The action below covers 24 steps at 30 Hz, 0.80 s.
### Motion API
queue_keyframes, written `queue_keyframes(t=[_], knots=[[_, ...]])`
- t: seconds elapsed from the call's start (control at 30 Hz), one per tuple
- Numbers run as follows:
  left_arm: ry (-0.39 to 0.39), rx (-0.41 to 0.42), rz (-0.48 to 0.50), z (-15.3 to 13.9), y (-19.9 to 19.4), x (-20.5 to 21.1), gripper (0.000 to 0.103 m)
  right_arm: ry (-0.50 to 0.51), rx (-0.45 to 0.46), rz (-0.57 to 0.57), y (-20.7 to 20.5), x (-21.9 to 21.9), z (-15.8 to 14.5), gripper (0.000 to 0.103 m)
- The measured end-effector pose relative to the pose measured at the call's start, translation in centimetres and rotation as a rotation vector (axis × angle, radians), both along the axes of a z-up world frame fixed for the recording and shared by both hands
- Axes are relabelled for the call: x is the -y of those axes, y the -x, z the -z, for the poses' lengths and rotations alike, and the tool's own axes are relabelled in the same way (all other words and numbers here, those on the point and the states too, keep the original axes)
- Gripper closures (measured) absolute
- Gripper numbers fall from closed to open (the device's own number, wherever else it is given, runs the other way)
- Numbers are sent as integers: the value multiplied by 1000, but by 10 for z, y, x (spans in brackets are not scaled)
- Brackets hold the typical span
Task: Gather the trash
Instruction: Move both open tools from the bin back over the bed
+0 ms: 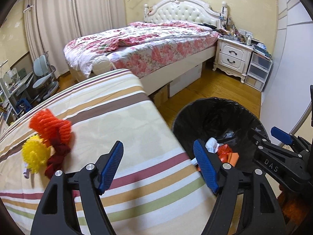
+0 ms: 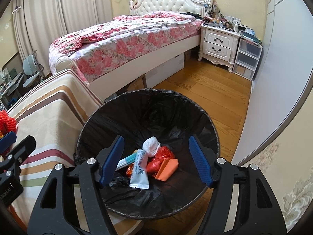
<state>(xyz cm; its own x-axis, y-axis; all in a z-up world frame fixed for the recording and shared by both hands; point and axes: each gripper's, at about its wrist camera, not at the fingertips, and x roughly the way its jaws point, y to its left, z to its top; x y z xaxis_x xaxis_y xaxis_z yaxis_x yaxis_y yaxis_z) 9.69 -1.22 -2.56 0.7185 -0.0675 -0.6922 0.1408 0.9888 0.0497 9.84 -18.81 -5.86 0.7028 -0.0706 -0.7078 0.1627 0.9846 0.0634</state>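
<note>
Right wrist view: right gripper [image 2: 156,159] hangs wide open, empty, over the bin [image 2: 205,117], trash [image 2: 152,162] inside. Left gripper [image 1: 158,166], likewise open and empty, should next take the orange netting [image 1: 50,125] at ten o'clock.

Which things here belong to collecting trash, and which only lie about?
Job: trash bin; white tube, crumpled tissue, orange packet inside it.
Lying about: orange net, yellow spiky ball, striped cloth, nightstand.

A glossy, crinkled black plastic liner [image 2: 148,109] is lining the bin below the right gripper [image 2: 156,160], beside striped matt cloth [image 2: 49,117] and polished wood floor [image 2: 215,98].
</note>
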Motion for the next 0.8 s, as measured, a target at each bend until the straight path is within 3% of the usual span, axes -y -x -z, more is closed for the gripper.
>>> queue_keyframes(t=[0.8], knots=[[22,15,-325,-8,55,-173,30,3,9,-304,18,-151,-22,35]])
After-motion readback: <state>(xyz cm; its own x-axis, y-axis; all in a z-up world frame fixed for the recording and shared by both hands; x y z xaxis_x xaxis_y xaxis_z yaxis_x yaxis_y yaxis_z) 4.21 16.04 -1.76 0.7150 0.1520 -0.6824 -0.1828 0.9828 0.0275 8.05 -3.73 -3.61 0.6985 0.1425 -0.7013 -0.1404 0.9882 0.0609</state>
